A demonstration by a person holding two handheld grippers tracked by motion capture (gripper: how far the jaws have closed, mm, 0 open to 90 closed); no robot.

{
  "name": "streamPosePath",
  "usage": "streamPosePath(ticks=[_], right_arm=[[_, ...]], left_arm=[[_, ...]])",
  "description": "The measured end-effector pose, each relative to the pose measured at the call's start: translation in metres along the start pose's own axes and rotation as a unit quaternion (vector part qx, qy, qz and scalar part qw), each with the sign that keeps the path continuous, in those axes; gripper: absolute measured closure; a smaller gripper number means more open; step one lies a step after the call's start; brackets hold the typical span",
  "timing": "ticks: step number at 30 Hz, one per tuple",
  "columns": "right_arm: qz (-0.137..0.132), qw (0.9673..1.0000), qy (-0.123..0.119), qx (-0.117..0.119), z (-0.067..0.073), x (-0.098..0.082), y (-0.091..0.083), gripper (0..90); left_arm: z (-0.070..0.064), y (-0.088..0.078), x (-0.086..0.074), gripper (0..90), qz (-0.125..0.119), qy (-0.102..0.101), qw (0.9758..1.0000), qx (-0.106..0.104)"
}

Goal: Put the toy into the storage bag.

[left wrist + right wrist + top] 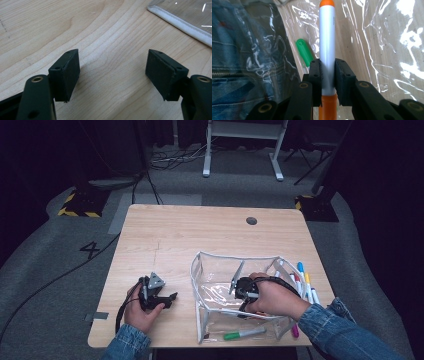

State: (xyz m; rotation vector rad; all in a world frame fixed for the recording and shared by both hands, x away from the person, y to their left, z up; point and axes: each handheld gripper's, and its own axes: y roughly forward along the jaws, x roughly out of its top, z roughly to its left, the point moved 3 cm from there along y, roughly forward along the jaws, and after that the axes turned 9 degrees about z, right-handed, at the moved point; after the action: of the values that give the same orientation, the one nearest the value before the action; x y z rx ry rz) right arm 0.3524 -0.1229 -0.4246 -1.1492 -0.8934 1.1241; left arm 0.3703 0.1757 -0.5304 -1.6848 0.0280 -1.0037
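The right gripper [327, 75] is seen in the right gripper view closed on an orange marker [327, 45], whose silver barrel is clamped between the two black jaws while the orange cap end is pointed away from the camera. Crinkled clear plastic is seen all around the marker, so it is held inside the transparent pouch [387, 37]. A green marker [305, 52] is seen through the plastic just to the left of the barrel, and blue denim is visible beyond the film at the left edge.

In the high view the right gripper [245, 290] is held by the right hand [272, 296] within the open mouth of the pouch [200, 270], which is laid on the near right part of the wooden table [165, 230]. The green marker [244, 334] is laid by the pouch's near edge, and several more markers [305, 282] are gathered just beside its right side.

The left gripper [113, 72] is shown in its own view with the jaws spread wide and nothing between them, only bare wood below. The white-trimmed edge of the pouch [180, 23] is seen at the upper right. In the high view the left gripper [160, 296] is held by the left hand [141, 312] low over the near left of the table, apart from the pouch.
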Motion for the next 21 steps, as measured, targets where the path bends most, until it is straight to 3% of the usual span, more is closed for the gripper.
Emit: streamPosePath(ticks=[6,8,10,13,14,17,21], right_arm=[[0.003,1.0,-0.005,0.007,-0.001,0.0,0.003,75.3],[-0.015,0.9998,0.005,0.009,0.001,0.0,0.002,68.4],[-0.03,0.9995,0.01,-0.006,0.0,0.0,-0.004,63.8],[-0.049,0.9987,0.016,-0.008,-0.001,-0.001,-0.01,62.6],[-0.076,0.9966,0.021,-0.024,-0.001,-0.003,-0.021,59.9],[-0.113,0.9922,0.032,-0.042,0.0,-0.007,-0.036,59.6],[-0.167,0.9823,0.043,-0.073,0.002,-0.017,-0.059,58.8]], left_arm=[[0.0,0.0,0.0,28.1,0.001,0.001,1.0,0.001],[0.0,0.0,0.0,28.1,0.001,0.001,1.0,0.001],[0.0,0.0,0.0,28.0,0.0,0.0,1.0,0.0],[0.0,0.0,0.0,28.0,0.0,0.0,1.0,0.0],[0.0,0.0,0.0,28.0,0.0,0.001,1.0,0.001],[0.0,0.0,0.0,28.0,0.0,0.001,1.0,0.0],[0.0,0.0,0.0,28.0,0.0,0.001,1.0,0.001]])
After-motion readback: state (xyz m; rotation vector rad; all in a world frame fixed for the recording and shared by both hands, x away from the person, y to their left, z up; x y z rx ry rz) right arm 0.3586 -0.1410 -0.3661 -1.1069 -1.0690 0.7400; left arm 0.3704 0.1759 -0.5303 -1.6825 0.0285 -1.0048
